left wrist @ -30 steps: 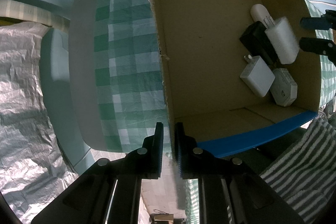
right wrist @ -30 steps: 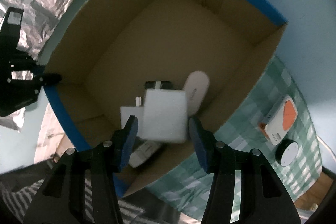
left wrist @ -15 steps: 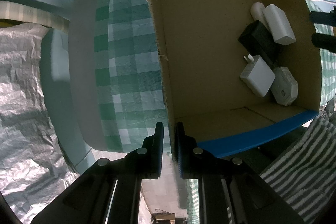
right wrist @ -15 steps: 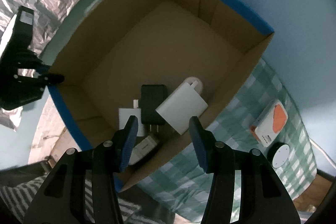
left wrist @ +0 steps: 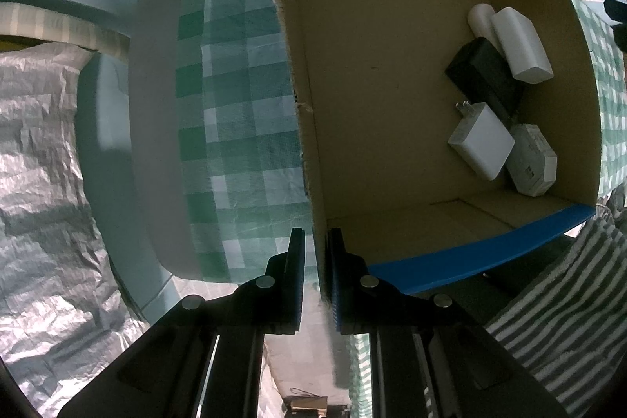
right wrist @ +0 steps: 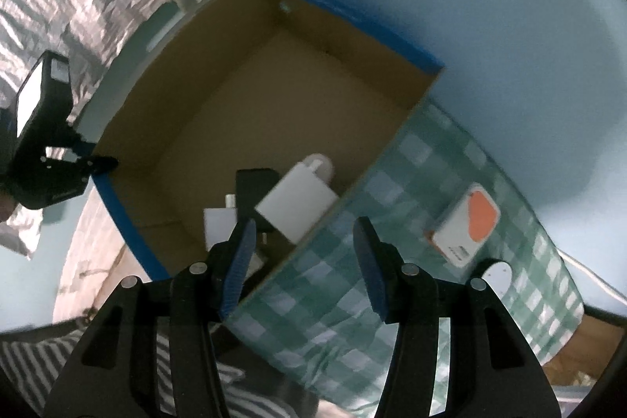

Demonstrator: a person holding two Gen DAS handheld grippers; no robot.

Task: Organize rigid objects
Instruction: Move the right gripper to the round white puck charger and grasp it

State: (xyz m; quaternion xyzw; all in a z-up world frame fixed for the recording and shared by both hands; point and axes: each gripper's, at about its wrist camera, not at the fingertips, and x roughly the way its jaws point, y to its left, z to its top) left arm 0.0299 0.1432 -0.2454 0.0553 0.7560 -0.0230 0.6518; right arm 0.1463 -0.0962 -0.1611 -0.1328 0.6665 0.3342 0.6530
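A cardboard box (left wrist: 392, 73) with blue rims stands on a green checked cloth. My left gripper (left wrist: 315, 257) is shut on the box's near wall. Inside lie a white power bank (left wrist: 521, 46), a black adapter (left wrist: 486, 73), a white charger (left wrist: 480, 140), a white hub (left wrist: 533, 165) and a white oval item (left wrist: 480, 20). My right gripper (right wrist: 305, 241) is open and empty, above the box's side wall (right wrist: 345, 198). The power bank (right wrist: 296, 206) lies in the box in the right wrist view. A white and orange device (right wrist: 466, 224) lies on the cloth to the right.
A round white and black item (right wrist: 495, 273) lies by the orange device. Crinkled silver foil (left wrist: 43, 163) covers the left side. Striped fabric (left wrist: 556, 300) is at the lower right. My left gripper (right wrist: 47, 167) shows at the box corner in the right wrist view.
My right gripper let go of the white power bank into the box, then drew back up and to the right over the cloth. The left gripper kept its hold on the box wall.
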